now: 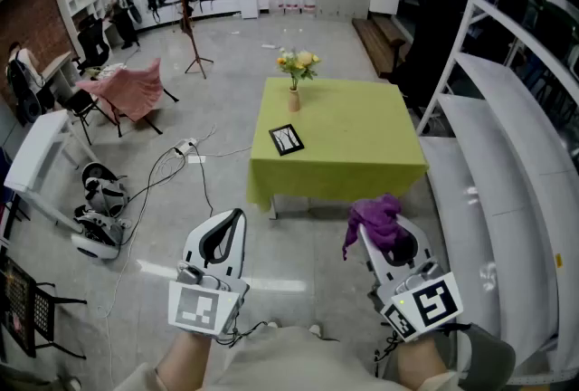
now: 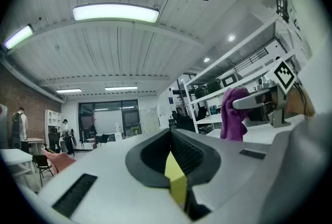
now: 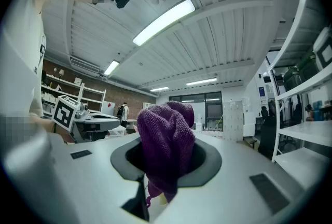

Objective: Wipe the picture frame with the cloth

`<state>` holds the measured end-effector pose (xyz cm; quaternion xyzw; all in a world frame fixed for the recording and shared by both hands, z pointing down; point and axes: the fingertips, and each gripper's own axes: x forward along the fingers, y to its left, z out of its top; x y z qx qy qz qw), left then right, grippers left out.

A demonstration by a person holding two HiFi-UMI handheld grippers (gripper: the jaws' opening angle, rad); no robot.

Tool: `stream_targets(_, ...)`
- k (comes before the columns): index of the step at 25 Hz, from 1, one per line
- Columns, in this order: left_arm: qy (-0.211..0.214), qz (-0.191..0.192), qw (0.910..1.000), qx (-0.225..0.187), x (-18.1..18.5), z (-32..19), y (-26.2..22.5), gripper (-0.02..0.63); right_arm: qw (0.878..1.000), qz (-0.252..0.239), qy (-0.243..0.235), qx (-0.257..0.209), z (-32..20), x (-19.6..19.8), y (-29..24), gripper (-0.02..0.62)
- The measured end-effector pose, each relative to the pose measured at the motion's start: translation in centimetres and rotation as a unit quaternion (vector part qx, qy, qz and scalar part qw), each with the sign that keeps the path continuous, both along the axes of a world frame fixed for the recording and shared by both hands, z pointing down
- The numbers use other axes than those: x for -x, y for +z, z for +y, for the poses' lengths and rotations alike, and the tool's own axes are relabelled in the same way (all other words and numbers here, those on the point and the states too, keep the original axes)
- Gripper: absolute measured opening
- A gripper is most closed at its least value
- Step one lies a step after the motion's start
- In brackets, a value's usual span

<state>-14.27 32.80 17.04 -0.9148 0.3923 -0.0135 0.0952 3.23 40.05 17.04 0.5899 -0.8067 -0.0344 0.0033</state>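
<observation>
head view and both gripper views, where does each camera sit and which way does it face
Head view: on the person's head, facing steeply down at green-clothed square table, left claw, right claw, forearms.
Left gripper view: on left claw, tilted up at ceiling; right claw shows.
Right gripper view: on right claw, tilted ceilingward; torso shows.
Shared: purple knitted cloth, in all three.

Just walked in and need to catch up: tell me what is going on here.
A person stands back from a table with a green cover, a gripper in each hand. The right gripper is shut on a purple cloth. The left gripper has its jaws together and holds nothing. The picture frame lies flat on the table, nearer the person than a vase of flowers. Neither gripper is near the frame, so the wiping has not yet begun.
</observation>
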Motion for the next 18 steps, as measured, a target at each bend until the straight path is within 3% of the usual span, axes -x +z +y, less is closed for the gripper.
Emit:
stream_targets(14,-0.012,-0.008,0.9997,0.019,-3.1,0.0,1.8,0.008,1.000,-0.006,-0.010,0.028,-0.5,-3.4,2.6,0.110)
stream_targets(18,-0.014,-0.006,0.9999,0.002,-4.6,0.7,1.4,0.006,0.999,-0.003,-0.022,0.034,0.0,-4.6,3.5,0.110)
